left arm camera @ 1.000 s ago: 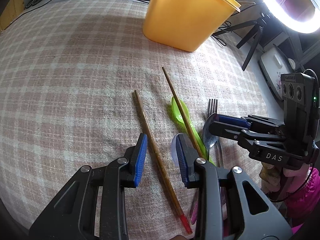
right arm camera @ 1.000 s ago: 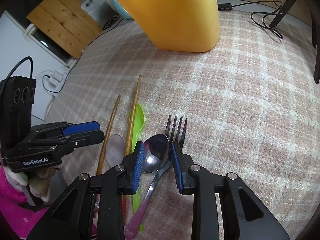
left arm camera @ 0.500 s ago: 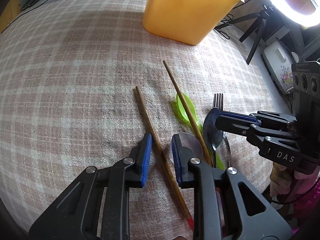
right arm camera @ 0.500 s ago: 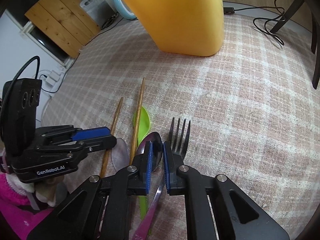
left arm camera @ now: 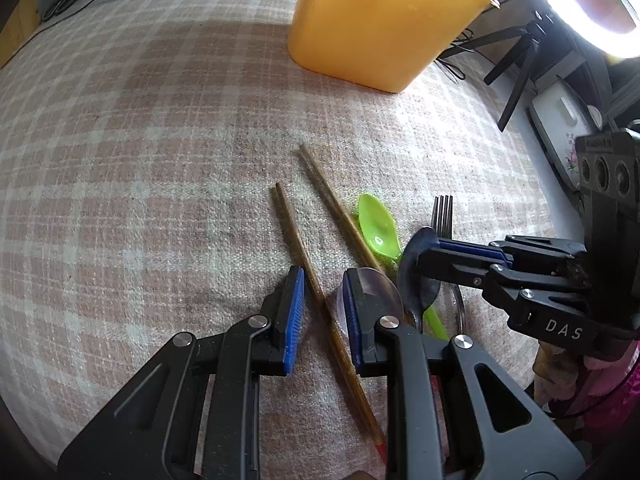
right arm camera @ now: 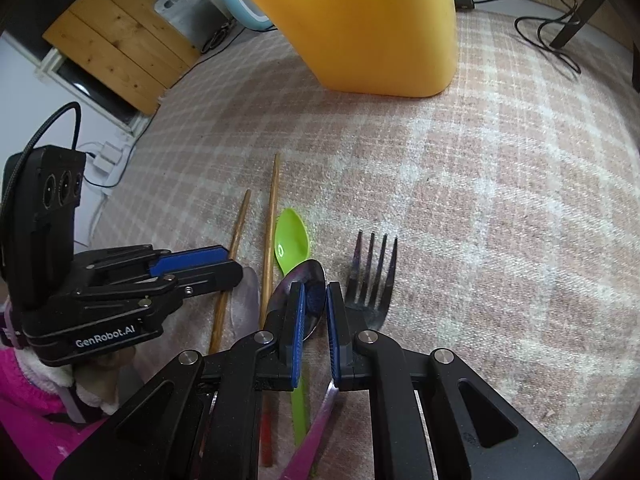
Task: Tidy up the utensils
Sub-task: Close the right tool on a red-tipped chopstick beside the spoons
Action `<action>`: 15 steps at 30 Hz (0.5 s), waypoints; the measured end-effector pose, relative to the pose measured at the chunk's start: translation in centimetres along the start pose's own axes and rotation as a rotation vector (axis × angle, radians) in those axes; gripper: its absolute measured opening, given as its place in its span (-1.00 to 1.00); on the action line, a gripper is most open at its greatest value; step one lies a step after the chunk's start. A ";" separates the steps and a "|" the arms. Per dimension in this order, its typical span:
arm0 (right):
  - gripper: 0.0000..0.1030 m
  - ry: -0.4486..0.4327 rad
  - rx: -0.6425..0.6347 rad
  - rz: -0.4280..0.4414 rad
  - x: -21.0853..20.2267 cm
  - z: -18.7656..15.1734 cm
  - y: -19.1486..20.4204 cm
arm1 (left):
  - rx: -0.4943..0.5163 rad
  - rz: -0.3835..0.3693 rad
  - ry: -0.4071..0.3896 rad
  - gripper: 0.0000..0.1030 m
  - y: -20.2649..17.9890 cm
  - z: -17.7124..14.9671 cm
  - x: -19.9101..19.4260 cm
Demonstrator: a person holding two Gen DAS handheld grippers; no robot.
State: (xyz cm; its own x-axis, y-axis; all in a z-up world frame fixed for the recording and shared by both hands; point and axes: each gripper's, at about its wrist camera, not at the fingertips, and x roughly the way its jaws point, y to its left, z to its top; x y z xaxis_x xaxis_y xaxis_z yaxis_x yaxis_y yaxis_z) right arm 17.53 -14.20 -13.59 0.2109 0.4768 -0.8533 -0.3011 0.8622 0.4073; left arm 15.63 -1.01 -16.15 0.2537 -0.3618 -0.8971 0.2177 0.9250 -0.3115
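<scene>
Two claws work side by side; right claw (right arm camera: 316, 296) pinches the metal spoon (right arm camera: 305, 275) near its neck, ready to lift; left claw (left arm camera: 322, 280), narrow, straddles a chopstick (left arm camera: 289, 224) without visibly pinching it; the yellow bin (left arm camera: 380, 32) waits well ahead of both.

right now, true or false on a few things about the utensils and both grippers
1. The tall yellow plastic bin stands upright on the checked cloth. True.
2. The right gripper is closed on the metal fork. False: it grips the metal spoon with the purple handle.
3. A wooden chopstick lies between the left gripper's pads. True.
4. The green plastic spoon is inside the bin. False: it lies on the cloth.
</scene>
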 end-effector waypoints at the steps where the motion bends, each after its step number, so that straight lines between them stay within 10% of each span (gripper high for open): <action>1: -0.83 -0.001 0.002 0.007 0.1 0.0 0.0 | 0.002 0.002 -0.003 -0.62 0.0 0.0 0.0; 15: -0.96 -0.039 -0.064 -0.004 -1.9 0.6 0.8 | -0.122 -0.024 0.016 -0.78 1.9 0.3 -0.1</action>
State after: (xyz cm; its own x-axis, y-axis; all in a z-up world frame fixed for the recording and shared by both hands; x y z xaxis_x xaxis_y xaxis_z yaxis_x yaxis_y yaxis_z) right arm 17.48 -14.32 -11.43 0.2482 0.4804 -0.8412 -0.3583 0.8523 0.3810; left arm 16.29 0.80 -16.57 0.2347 -0.3829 -0.8935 0.1071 0.9237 -0.3678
